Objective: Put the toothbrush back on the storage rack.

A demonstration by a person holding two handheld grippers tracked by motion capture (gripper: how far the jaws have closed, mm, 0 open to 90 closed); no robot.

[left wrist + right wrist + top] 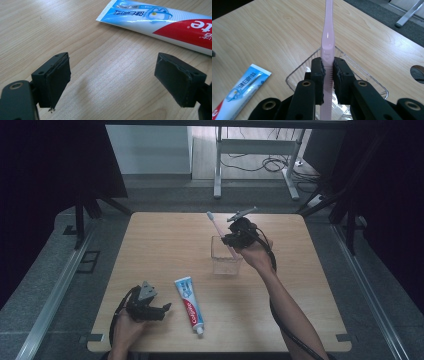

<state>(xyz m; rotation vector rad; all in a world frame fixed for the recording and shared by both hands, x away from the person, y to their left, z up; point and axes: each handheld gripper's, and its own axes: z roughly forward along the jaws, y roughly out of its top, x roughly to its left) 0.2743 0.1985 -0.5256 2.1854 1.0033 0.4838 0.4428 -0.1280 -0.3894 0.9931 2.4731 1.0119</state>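
My right gripper is shut on the handle of a pink toothbrush, holding it over a clear square cup near the table's middle. The brush head points up and away, and its lower end reaches into the cup. A toothpaste tube, blue, white and red, lies flat near the front edge. My left gripper rests low just left of the tube, jaws wide open with only bare wood between them.
The wooden table has a round hole near its right side. Beyond the far edge stand a white desk frame with cables on the floor. Dark curtains close both sides.
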